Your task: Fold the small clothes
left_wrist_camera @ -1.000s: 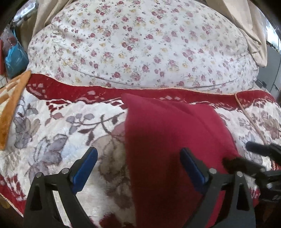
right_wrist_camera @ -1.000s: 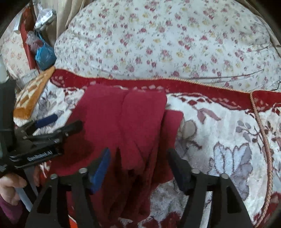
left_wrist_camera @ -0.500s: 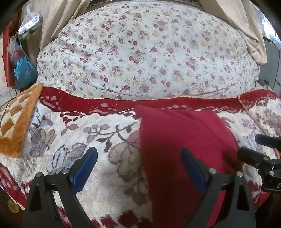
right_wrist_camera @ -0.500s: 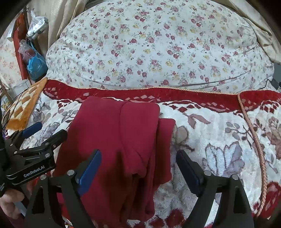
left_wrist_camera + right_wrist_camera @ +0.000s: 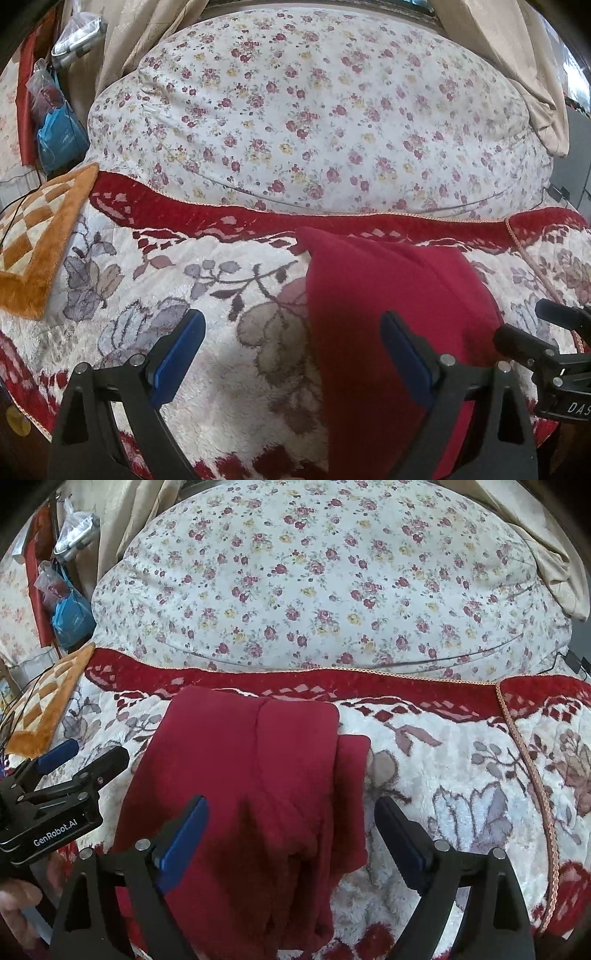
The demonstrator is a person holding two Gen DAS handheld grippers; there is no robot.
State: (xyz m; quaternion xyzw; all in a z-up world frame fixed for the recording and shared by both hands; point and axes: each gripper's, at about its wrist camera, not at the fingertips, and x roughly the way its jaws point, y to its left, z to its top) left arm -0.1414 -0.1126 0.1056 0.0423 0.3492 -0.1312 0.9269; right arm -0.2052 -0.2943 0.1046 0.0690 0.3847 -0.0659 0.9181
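Observation:
A dark red garment (image 5: 388, 288) lies folded lengthwise on the plush flowered blanket (image 5: 229, 369), one narrow layer showing along its right side in the right wrist view (image 5: 351, 775). My left gripper (image 5: 291, 317) is open, its right finger over the garment's left part and its left finger over bare blanket. My right gripper (image 5: 291, 802) hovers above the garment's near half; its jaws are opening, and the cloth lies beneath them without either pad pressing on it. Each view catches the other gripper at its edge: the left gripper (image 5: 74, 760) and the right gripper (image 5: 535, 325).
A big white bolster with small roses (image 5: 325, 590) fills the back behind the blanket's red border (image 5: 332, 683). An orange checked mat (image 5: 33, 251) lies at the left. A blue plastic bag (image 5: 59, 136) and beige curtains (image 5: 517, 66) stand further back. A hand (image 5: 18, 904) shows bottom left.
My right gripper's jaws have spread wider above the garment. Both views have pulled back a little, so more of the bolster and blanket shows. The garment lies still.

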